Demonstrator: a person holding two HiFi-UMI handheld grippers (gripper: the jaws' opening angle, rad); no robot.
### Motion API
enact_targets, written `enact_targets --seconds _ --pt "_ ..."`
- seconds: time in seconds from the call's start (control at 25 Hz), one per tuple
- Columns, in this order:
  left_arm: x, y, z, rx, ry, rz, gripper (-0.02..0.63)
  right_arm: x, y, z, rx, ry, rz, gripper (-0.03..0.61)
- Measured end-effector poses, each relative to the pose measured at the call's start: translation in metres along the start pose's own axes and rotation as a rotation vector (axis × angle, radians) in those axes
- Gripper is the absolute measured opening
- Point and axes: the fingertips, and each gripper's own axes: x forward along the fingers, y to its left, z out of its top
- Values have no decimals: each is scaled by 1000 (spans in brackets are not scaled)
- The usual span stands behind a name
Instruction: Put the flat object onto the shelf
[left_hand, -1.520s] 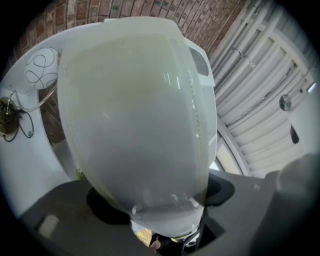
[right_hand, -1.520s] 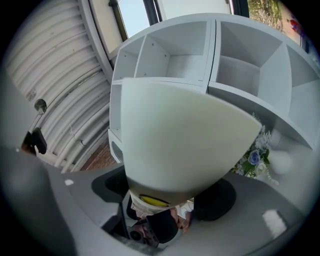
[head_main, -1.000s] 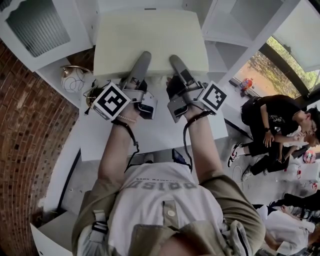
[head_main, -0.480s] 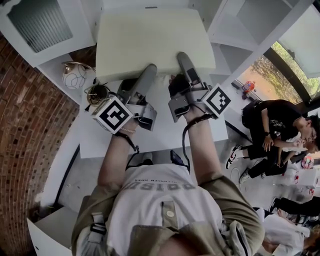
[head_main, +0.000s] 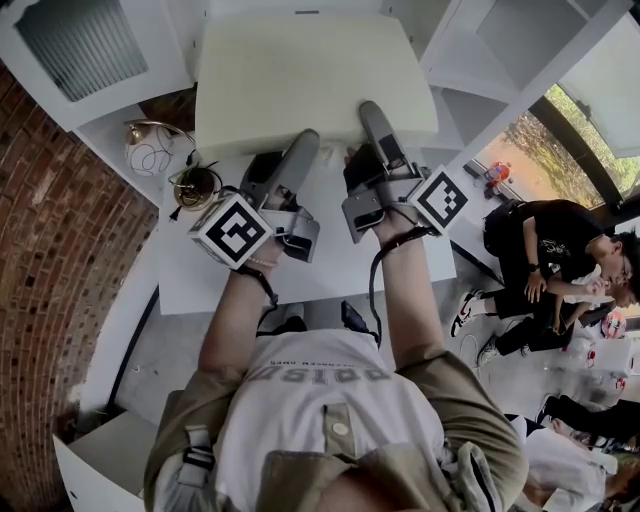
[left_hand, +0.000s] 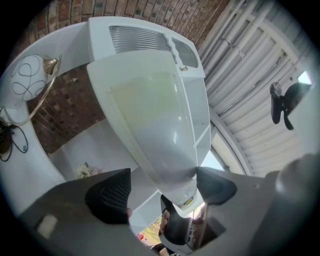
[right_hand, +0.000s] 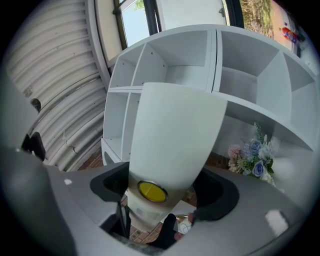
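Right gripper (right_hand: 162, 192) of ours pinches the near edge of the pale cream flat rectangular slab (head_main: 310, 80), its jaws just easing wider, both pads on it. Our left gripper (left_hand: 162, 187) stands spread around that edge, one pad touching. Beyond, we see the slab reach toward the white cubby shelf (right_hand: 250, 75).

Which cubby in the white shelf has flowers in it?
The lower cubby right of the pad, in the right gripper view: pink and blue flowers sit there; the others show none.
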Motion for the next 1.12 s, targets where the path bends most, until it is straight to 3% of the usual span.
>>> enact_targets --seconds 0.6,1.12 --pt "27 -1 28 34 -27 -11 413 1 23 -17 -47 85 83 387" --pt "49 7 27 31 -22 -1 413 7 -1 -9 -70 72 15 204"
